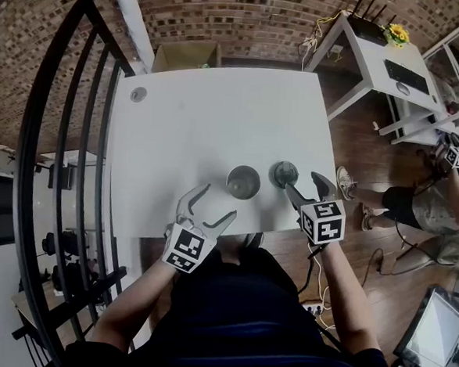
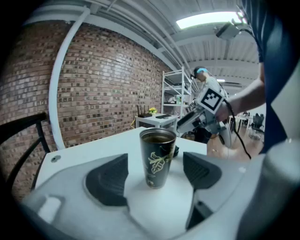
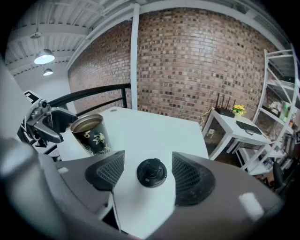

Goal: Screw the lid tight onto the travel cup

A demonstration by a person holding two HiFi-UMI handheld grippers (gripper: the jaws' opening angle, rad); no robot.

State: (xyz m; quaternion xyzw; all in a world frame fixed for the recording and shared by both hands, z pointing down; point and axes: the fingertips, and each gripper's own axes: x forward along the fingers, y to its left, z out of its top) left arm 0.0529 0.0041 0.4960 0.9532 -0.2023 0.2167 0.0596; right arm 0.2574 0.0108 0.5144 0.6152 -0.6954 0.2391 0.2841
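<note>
A dark travel cup (image 1: 243, 182) with a leaf print stands upright and uncovered near the white table's front edge. Its black lid (image 1: 285, 173) lies flat on the table just right of it. My left gripper (image 1: 213, 204) is open at the cup's near left, and in the left gripper view the cup (image 2: 157, 157) stands ahead between the spread pads, untouched. My right gripper (image 1: 307, 188) is open just short of the lid. In the right gripper view the lid (image 3: 151, 172) lies between the pads with room on both sides, the cup (image 3: 91, 135) off to the left.
The white table (image 1: 210, 122) has a small round grommet (image 1: 138, 95) at its far left corner. A black railing (image 1: 58, 167) runs along the left. A white desk (image 1: 379, 60) with a keyboard stands back right, and another person (image 1: 424, 204) sits on the floor at the right.
</note>
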